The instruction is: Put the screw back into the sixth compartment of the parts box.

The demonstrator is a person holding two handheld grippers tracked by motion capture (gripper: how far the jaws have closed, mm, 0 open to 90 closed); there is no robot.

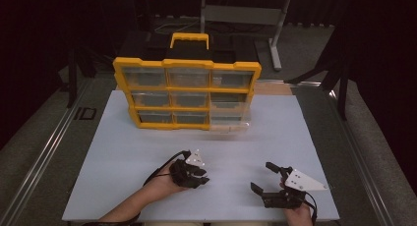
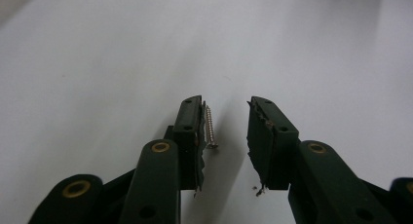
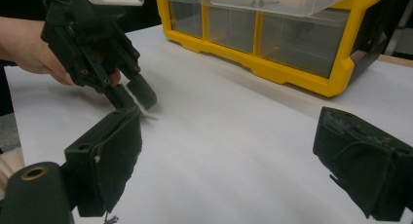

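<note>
Hovering low over the white tabletop (image 1: 123, 152), the left tool (image 2: 226, 121) has its jaws spread, a small screw (image 2: 210, 129) lying against the inner face of one jaw, its long axis along the jaws. The right tool (image 1: 265, 179) stands wide and empty, well apart. Beyond sits a yellow drawer cabinet (image 1: 187, 64); the room is dark.

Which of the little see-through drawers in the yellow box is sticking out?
The bottom right drawer of the yellow organizer is pulled forward past the frame. The other eight sit flush in their slots.
</note>
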